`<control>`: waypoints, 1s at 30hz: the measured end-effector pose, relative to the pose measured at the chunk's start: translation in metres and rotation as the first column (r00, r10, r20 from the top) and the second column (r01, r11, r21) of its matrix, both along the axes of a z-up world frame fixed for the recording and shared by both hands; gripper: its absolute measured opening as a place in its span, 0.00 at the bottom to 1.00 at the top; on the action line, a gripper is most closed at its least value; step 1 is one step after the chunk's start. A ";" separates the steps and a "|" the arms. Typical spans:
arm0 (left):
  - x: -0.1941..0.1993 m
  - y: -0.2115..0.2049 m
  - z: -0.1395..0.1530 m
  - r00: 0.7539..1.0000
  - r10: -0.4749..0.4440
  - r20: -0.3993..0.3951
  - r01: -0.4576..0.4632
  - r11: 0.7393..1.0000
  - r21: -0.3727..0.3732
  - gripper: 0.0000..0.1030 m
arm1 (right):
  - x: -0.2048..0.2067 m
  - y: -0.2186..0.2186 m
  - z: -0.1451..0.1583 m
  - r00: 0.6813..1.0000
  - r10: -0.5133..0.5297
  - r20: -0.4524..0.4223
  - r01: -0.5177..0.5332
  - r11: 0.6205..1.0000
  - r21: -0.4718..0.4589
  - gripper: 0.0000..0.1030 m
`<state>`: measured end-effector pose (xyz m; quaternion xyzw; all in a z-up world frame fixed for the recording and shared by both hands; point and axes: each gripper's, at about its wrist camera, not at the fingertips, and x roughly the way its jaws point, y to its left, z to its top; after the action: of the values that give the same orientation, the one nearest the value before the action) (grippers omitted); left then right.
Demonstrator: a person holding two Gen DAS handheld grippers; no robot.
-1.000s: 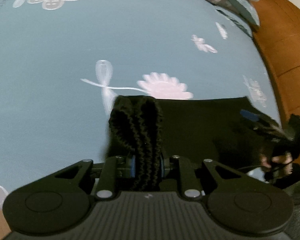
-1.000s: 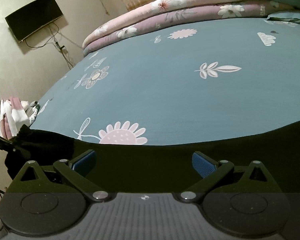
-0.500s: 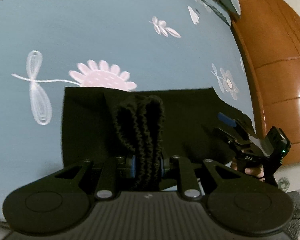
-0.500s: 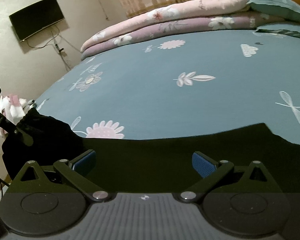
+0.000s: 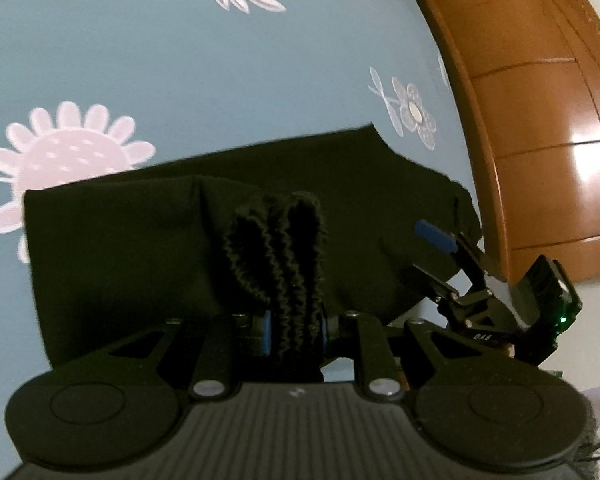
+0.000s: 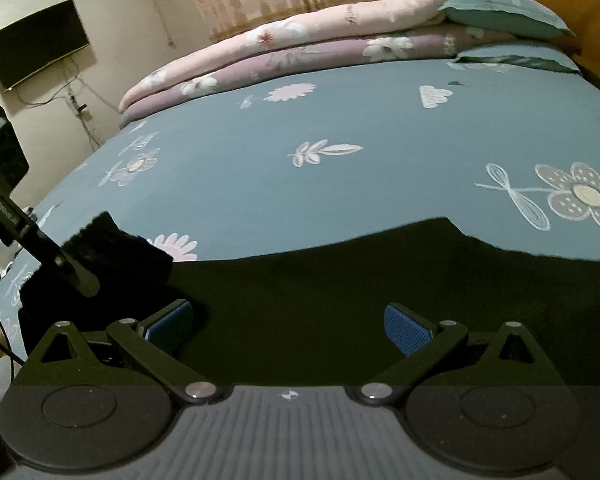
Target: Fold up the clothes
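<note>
A bed (image 6: pixel 260 168) is carrying everything here, and a grey-blue sheet (image 5: pixel 180 68) printed with pale flowers, leaves and dragonflies is covering it. A black garment (image 6: pixel 340 280) is lying directly on the sheet along the near edge, spreading flat across most of the width, with one end bunching up at the left of the right wrist view. Folded quilts (image 6: pixel 300 52), one pink over one mauve, are lying stacked along the far side. Two teal pillows (image 6: pixel 508 12) are sitting beside them at the far right corner, near the wooden headboard (image 5: pixel 532 128)
</note>
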<state>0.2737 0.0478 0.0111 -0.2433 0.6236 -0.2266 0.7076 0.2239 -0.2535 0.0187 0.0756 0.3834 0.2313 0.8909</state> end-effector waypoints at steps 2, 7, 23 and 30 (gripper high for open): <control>0.001 -0.006 -0.006 1.000 -0.012 -0.007 0.012 1.000 -0.004 0.18 | -0.001 -0.002 -0.002 1.000 -0.009 -0.008 0.009 1.000 0.003 1.00; 0.006 -0.013 -0.015 1.000 -0.015 -0.011 0.015 1.000 -0.018 0.19 | -0.001 0.002 0.001 1.000 0.009 0.003 -0.009 1.000 -0.004 1.00; 0.015 -0.014 -0.016 0.997 -0.072 0.027 0.075 0.993 -0.091 0.43 | 0.014 0.012 -0.004 0.999 0.027 -0.021 -0.028 0.999 -0.027 1.00; 0.017 -0.006 -0.006 0.994 -0.076 0.073 0.086 0.985 -0.149 0.48 | 0.029 0.016 -0.004 0.998 0.046 -0.039 -0.047 0.999 -0.026 1.00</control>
<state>0.2906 0.0419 0.0053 -0.2633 0.5896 -0.3102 0.6977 0.2527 -0.2371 0.0148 0.0590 0.4054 0.2453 0.8786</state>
